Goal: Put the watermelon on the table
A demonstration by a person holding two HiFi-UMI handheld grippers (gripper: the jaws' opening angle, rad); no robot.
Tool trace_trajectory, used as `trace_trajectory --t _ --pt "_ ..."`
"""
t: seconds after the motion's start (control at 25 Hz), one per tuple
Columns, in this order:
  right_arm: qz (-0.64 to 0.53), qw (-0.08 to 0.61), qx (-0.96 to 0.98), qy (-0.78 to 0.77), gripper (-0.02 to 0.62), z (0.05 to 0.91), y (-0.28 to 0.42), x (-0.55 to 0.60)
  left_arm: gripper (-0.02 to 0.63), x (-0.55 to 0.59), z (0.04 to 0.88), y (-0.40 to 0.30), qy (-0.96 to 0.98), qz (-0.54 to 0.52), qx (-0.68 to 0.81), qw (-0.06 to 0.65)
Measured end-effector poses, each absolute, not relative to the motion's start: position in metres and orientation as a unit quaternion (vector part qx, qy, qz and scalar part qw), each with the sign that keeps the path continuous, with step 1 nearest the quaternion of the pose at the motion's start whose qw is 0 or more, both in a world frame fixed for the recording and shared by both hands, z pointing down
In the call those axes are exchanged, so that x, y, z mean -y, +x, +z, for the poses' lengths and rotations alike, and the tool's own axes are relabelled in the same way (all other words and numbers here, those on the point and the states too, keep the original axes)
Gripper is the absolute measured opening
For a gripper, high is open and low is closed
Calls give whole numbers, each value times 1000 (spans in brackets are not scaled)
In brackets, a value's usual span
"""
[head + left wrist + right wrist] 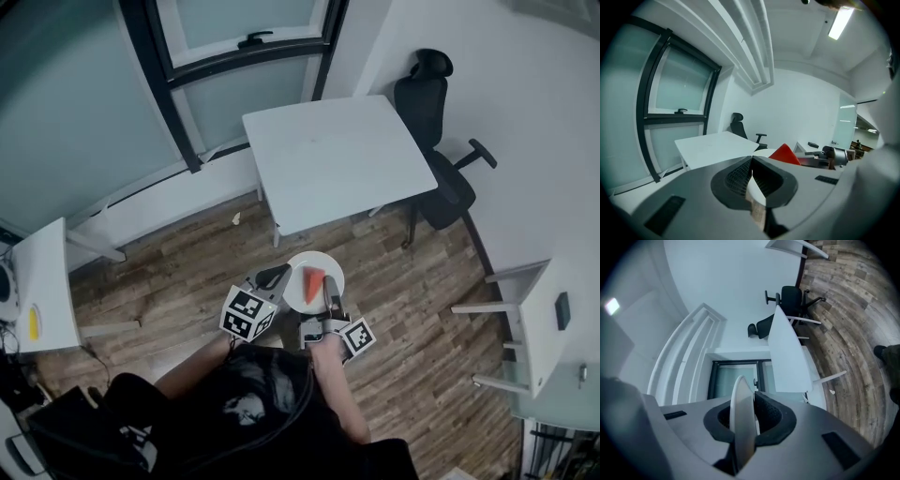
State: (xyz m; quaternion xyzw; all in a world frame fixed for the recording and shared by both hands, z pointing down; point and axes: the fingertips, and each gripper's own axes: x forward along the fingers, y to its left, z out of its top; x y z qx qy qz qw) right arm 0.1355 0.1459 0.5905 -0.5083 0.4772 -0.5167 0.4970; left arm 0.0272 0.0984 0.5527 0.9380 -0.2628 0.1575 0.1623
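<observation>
A red wedge of watermelon (312, 284) lies on a round white plate (319, 260), carried over the wooden floor just short of the white table (337, 159). My left gripper (277, 278) grips the plate's left rim and my right gripper (330, 298) grips its near right rim. In the left gripper view the jaws (752, 180) are shut on the plate's edge (755, 193), with the watermelon (785, 154) beyond them and the table (712, 145) ahead. In the right gripper view the jaws (750, 420) pinch the plate's rim (742, 418), seen edge-on.
A black office chair (436, 141) stands at the table's right side. A glazed door with dark frames (234, 56) is behind the table. Small white side tables stand at the left (42, 286) and right (539, 323) walls.
</observation>
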Motion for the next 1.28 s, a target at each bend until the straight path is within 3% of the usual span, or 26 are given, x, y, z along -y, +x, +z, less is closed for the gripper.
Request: trace_trajectory --t 0.2,0.44,1.08,1.28 --pt "-523 493 -498 -485 32 587 196 -92 6 -50 543 85 935 156 286 141" --pt "-554 467 -492 -484 32 611 230 -44 6 -11 559 100 915 167 327 164" --pt "-566 424 -527 -472 32 661 205 185 6 200 618 71 904 186 329 198" --pt "-564 422 -522 -481 31 715 202 261 6 251 660 54 908 208 303 201"
